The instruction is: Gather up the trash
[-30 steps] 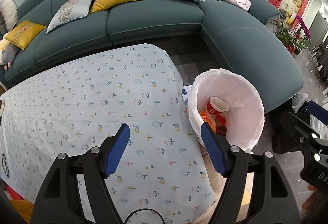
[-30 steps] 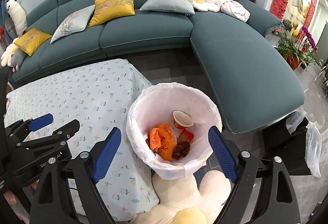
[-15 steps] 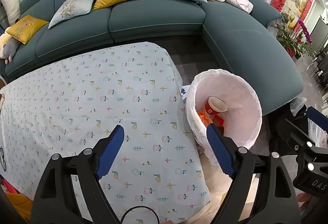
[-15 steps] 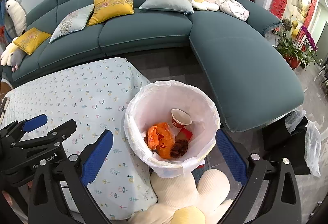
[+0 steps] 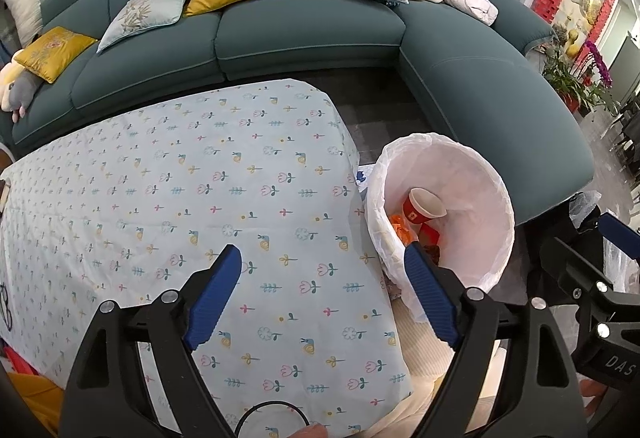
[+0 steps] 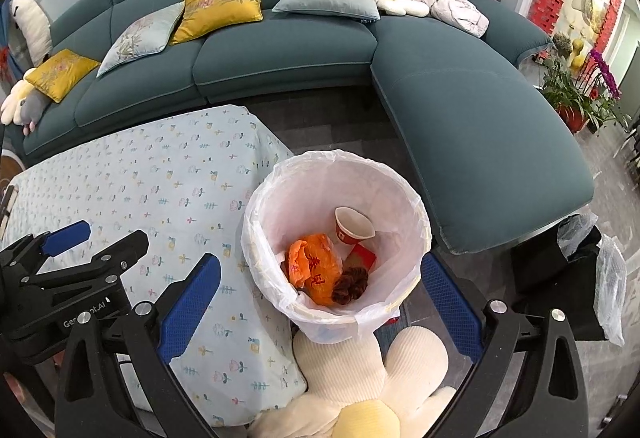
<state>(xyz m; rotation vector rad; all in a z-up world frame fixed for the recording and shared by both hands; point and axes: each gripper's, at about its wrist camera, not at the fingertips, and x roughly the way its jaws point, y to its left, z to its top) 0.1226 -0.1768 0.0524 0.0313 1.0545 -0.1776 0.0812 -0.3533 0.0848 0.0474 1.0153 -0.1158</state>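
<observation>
left claw (image 5: 322, 270): spread, empty | right claw (image 6: 320, 278): spread, empty | bin (image 6: 412, 197): base hidden | wrapper (image 6: 314, 270): print unreadable

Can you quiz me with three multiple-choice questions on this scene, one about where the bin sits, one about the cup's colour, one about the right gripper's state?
1. Where is the lined bin?
A. on the sofa
B. beside the covered table
C. on the table

2. What colour is the outside of the paper cup in the bin?
A. red
B. green
C. blue

3. What state is the right gripper in?
A. shut on the cup
B. shut and empty
C. open and empty

Answers: 1 B, it stands against the table's corner; 2 A, red wall, pale inside; 3 C, its jaws are wide apart above the bin.
</observation>
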